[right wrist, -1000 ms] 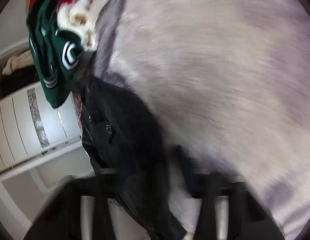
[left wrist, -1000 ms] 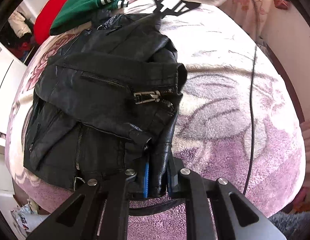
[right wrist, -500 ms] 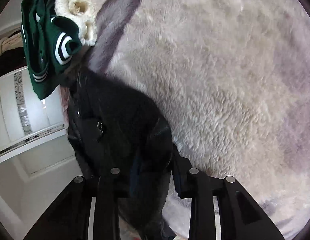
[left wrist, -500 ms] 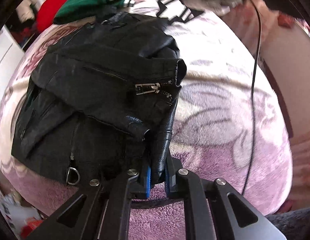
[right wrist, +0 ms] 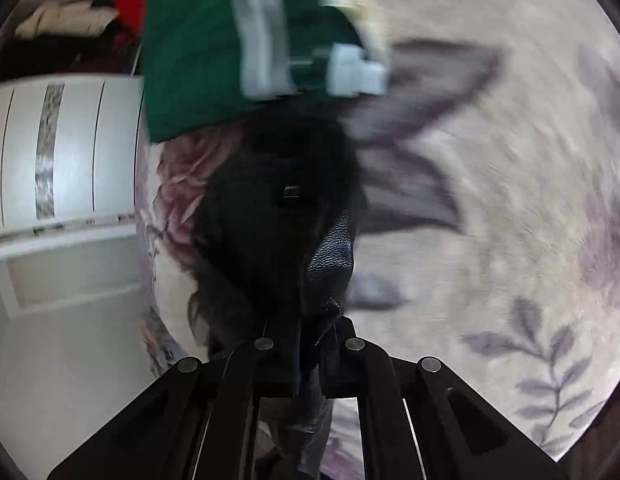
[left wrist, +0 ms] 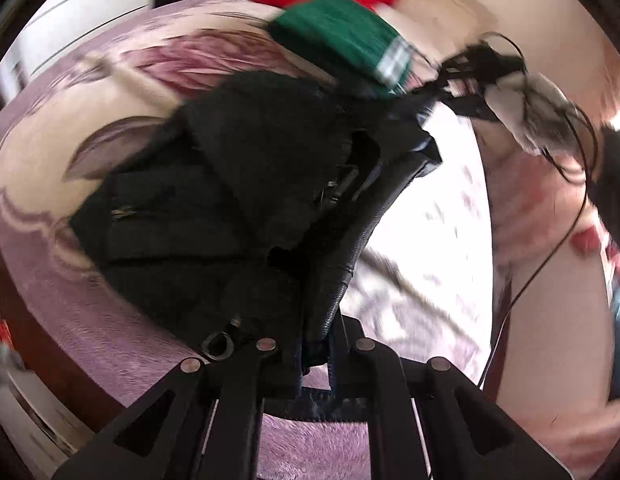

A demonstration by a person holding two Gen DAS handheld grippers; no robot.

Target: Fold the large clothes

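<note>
The left gripper [left wrist: 315,354] is closed on the near edge of the black leather jacket [left wrist: 238,200]; the right gripper [right wrist: 306,344] is likewise clamped on a leather fold. The jacket is seen bunched in layers on the floral blanket [left wrist: 422,280], below the green garment [left wrist: 342,36]. Folding is judged partly done; final flattening remains.

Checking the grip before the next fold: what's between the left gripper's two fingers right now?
In the left wrist view, an edge of the black leather jacket sits pinched in the left gripper.
</note>
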